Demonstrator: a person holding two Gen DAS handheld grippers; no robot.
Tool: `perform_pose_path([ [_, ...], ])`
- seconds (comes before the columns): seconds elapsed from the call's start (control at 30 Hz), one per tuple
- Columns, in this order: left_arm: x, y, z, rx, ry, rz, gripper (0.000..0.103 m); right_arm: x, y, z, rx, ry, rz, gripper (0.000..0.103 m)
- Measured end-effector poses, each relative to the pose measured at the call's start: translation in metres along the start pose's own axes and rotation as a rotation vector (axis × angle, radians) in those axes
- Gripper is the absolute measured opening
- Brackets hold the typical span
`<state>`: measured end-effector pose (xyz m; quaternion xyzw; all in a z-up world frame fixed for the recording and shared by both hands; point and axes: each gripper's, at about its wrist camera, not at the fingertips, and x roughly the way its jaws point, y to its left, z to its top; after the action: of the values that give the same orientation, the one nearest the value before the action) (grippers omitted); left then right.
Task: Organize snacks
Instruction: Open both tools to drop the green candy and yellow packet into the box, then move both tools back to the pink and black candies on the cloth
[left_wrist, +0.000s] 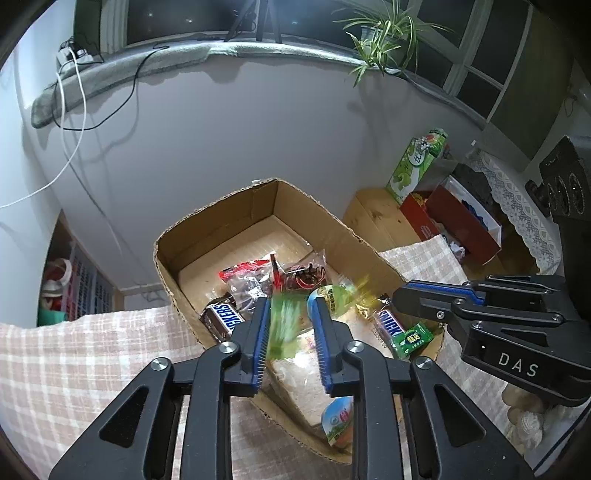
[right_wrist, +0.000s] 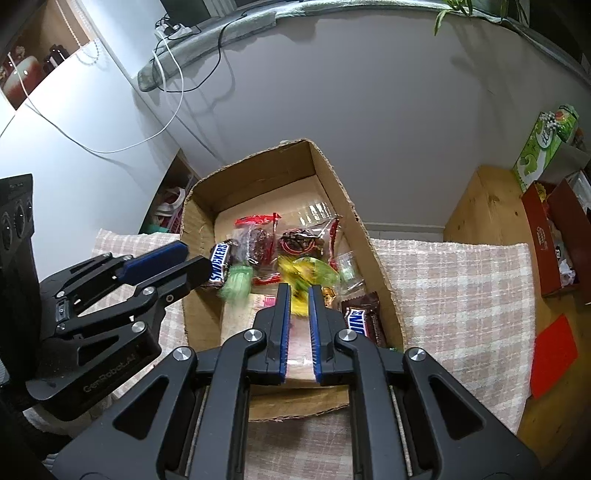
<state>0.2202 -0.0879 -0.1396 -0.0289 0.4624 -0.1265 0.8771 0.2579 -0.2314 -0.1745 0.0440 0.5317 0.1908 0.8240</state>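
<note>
An open cardboard box (left_wrist: 221, 206) (right_wrist: 258, 155) holds several snacks: two Snickers bars (left_wrist: 223, 319) (right_wrist: 360, 319), clear bags with red tops (left_wrist: 247, 277) (right_wrist: 258, 236), a small green pack (left_wrist: 413, 338). My left gripper (left_wrist: 290, 300) (right_wrist: 194, 256) hangs over the box's near left part with its jaws apart. A blurred green packet (left_wrist: 286, 325) (right_wrist: 238, 284) is in the gap, and from the right wrist it shows loose below the tips. My right gripper (right_wrist: 299, 287) (left_wrist: 402, 291) is open a little over the box's near middle. A blurred yellow packet (right_wrist: 295, 273) (left_wrist: 364, 295) is just past its tips.
The box stands on a pink checked cloth (right_wrist: 461, 295) over a wooden table (right_wrist: 480, 199). A red box (right_wrist: 554, 236) and a green carton (right_wrist: 543, 147) stand at the right, with a red card (right_wrist: 554, 343) near the edge. A grey wall with hanging cables rises behind.
</note>
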Motion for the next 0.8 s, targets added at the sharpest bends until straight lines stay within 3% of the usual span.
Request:
perform_pose_path([
  [0.1, 0.0, 0.001, 0.0, -0.002, -0.001, 0.006, 0.03, -0.002, -0.001, -0.001, 0.003, -0.012, -0.016, 0.048],
  [0.13, 0.0, 0.001, 0.0, -0.003, 0.0, 0.007, 0.03, -0.003, -0.001, -0.001, 0.005, -0.017, -0.017, 0.05],
  [0.2, -0.001, 0.001, -0.001, -0.004, 0.0, 0.009, 0.031, -0.004, -0.002, -0.001, 0.007, -0.017, -0.024, 0.05],
  [0.3, -0.003, 0.001, -0.001, -0.002, -0.006, 0.017, 0.044, -0.007, -0.002, -0.001, 0.006, -0.024, -0.036, 0.052],
  [0.6, -0.03, 0.013, -0.008, -0.021, -0.033, 0.01, 0.044, -0.034, 0.02, -0.017, -0.027, -0.069, 0.019, 0.054],
  [0.8, -0.072, 0.054, -0.04, -0.067, -0.048, 0.047, 0.044, -0.043, 0.055, -0.041, -0.097, -0.057, 0.102, 0.054],
])
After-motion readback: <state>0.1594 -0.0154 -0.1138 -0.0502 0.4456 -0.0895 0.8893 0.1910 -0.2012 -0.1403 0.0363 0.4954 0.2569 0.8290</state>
